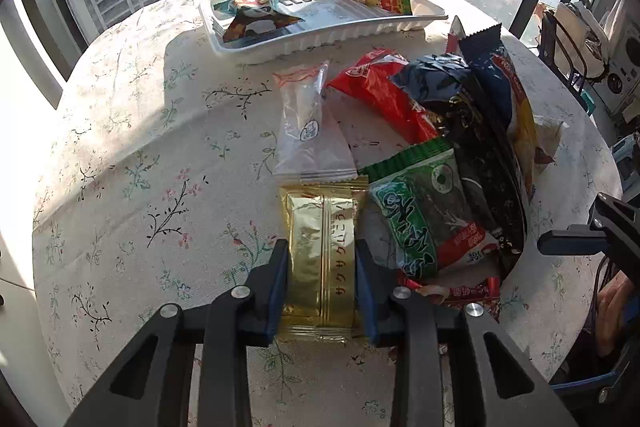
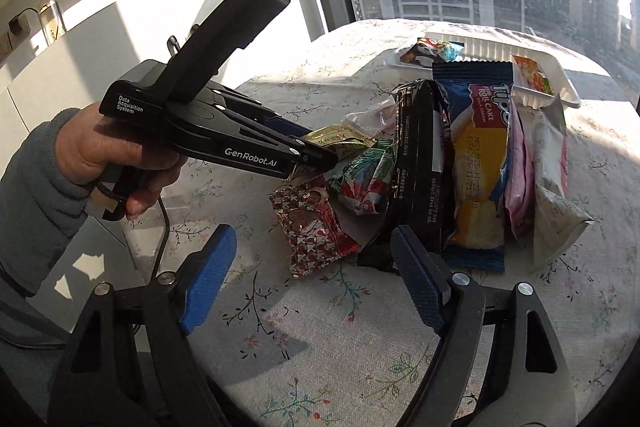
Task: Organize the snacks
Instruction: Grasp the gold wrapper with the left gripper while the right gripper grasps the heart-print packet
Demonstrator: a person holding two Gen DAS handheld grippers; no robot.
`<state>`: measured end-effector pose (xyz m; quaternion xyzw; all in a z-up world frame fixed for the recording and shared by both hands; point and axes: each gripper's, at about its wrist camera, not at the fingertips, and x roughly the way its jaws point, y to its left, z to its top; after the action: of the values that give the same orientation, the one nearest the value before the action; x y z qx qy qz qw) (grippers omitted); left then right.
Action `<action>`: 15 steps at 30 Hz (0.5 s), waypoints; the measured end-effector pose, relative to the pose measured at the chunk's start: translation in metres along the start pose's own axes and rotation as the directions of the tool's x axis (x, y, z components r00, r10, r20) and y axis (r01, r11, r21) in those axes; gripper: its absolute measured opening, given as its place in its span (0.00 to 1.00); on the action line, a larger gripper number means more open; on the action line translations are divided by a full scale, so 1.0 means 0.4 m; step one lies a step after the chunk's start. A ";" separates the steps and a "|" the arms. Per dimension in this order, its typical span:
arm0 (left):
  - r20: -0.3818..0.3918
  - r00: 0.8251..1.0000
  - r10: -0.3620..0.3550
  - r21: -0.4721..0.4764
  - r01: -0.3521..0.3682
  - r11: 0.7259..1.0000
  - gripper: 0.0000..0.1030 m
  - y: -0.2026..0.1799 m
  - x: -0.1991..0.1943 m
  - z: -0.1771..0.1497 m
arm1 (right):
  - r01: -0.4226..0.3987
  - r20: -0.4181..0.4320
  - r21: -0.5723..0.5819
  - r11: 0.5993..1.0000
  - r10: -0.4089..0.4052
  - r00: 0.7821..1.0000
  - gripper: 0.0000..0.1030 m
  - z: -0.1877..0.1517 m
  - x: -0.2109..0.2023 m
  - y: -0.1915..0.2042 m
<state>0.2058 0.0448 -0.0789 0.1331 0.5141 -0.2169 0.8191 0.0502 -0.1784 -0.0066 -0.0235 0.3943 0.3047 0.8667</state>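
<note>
Snacks lie heaped on the round table [image 1: 120, 155] with its flowered cloth, and I am working them with both grippers. My left gripper [image 1: 322, 267] has its blue pads pressed against the two long sides of a gold packet [image 1: 320, 247], so I read it as clamped on that packet, which lies flat on the cloth at the near edge of the pile. From the right wrist view I see the same gripper from the side, its tips on the gold packet [image 2: 340, 139], with the hand [image 2: 116, 155] and a grey sleeve [image 2: 32, 179] behind it.

Just beyond the gold packet lies a clear packet [image 1: 308, 123], touching its far end. Beside it on the right is a green packet [image 1: 416, 211], overlapping a long black packet [image 1: 480, 163]. A red packet [image 1: 384, 95] sits further back, and a blue cake packet [image 2: 480, 163] leans against the black one.

The white tray [image 1: 320, 39] stands at the far side of the table, apart from the pile, already holding a few small packets.

My right gripper [image 2: 312, 267] hangs above the cloth with its jaws spread wide and nothing between them; a red patterned packet [image 2: 312, 227] lies just beyond its fingertips.
</note>
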 end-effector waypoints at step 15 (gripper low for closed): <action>0.082 0.997 0.001 -0.165 0.013 0.986 0.32 0.085 -0.080 -0.134 | -0.081 -0.227 -0.149 0.986 0.046 0.973 0.63 0.085 0.116 0.019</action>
<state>0.1684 0.1050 -0.0735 0.0540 0.4970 -0.1811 0.8469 0.0923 -0.1392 -0.0139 -0.1130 0.4643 0.3578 0.8023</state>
